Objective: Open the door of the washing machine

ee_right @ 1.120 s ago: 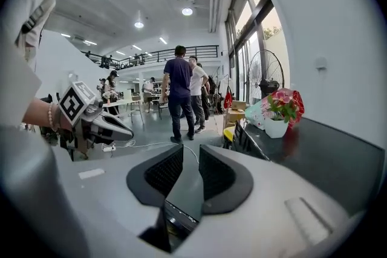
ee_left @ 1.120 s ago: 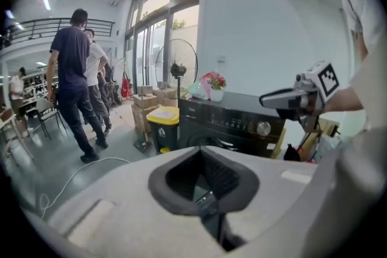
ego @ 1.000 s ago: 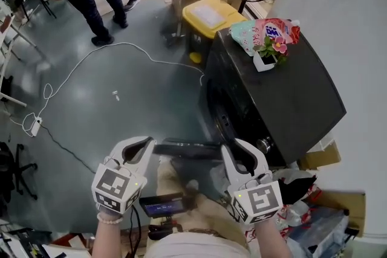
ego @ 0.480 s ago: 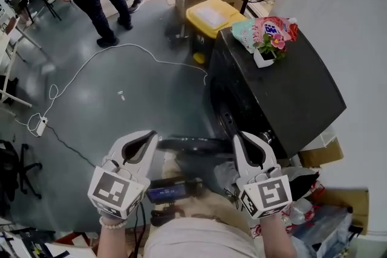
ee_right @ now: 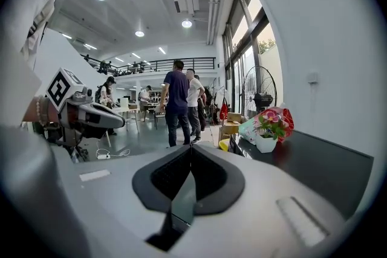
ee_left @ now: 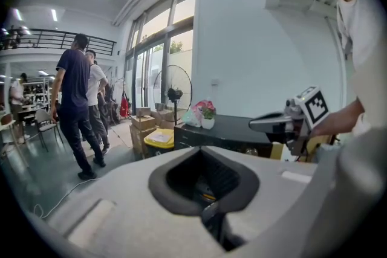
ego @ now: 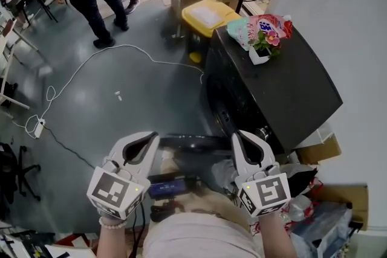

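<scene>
Black gloss all over, the washing machine [ego: 284, 87] stands at about two o'clock from my hands, with its front turned toward nine o'clock. The door [ego: 187, 142] seems to be the dark slab jutting from the lower front, just beyond my tips. I judge it already swung out, though seen edge-on I cannot be sure. If so, a careless knee or elbow could knock it back shut. If it needs more swing, pushing with a closed tip could skid off the smooth edge and scrape it. A hard tug might also rock the cabinet, and the flower pot [ego: 261, 52] and detergent bag [ego: 257, 28] near the top's twelve o'clock end could topple. The white cable [ego: 91, 60] on the floor at ten o'clock is a trip hazard if I step back. My left tool [ego: 150, 138] has its pads pressed together on nothing. My right tool [ego: 239, 138] is likewise closed and empty. Both hang in the air, one on either side of the door, touching nothing.
</scene>
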Tool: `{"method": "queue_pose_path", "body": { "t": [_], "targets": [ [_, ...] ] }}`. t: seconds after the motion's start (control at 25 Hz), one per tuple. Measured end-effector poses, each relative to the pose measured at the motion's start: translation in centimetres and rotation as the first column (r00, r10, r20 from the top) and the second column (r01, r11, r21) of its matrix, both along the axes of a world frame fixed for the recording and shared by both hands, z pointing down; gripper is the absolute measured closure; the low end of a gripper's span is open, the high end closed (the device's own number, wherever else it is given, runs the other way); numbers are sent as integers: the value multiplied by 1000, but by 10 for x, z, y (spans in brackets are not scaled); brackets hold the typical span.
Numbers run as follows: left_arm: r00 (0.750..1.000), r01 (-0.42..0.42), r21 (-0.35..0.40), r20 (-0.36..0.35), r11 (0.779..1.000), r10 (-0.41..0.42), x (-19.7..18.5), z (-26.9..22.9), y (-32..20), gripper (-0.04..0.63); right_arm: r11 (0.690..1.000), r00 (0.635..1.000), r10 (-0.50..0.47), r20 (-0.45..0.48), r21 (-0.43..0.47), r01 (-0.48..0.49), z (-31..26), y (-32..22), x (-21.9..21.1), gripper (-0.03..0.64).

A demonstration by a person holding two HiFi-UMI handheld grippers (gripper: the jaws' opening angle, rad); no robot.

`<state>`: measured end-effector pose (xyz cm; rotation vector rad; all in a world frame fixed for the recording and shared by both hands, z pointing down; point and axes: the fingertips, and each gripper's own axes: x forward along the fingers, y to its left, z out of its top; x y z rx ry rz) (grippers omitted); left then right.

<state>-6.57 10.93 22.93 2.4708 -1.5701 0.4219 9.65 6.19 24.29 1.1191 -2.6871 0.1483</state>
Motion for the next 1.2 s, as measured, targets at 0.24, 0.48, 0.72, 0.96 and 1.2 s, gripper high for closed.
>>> {"method": "queue_pose_path", "body": {
  "t": [0.24,0.48,0.72,0.96,1.2],
  "targets": [
    [1000,-3,3,-14,1000,3,2,-1,-2,600,1000,1000,7,0,-4,-7,0,0,2,612],
    [1000,-2,5,-21,1000,2,1,-2,-2,600,1000,1000,-5,-7,1,5,-2,-1,-1,612],
    [1000,7,15,-23,1000,-7,-2,-6,-4,600,1000,1000,-17,21,12,16,-6,-1,-2,612],
    [999,37,40,-27,999,-36,-11,-12,-5,600,1000,1000,-17,23,10,17,-6,0,-2,612],
    [998,59,50,-27,997,-58,-13,-14,-5,598,1000,1000,-23,14,15,23,-6,1,-1,612]
  ]
}}
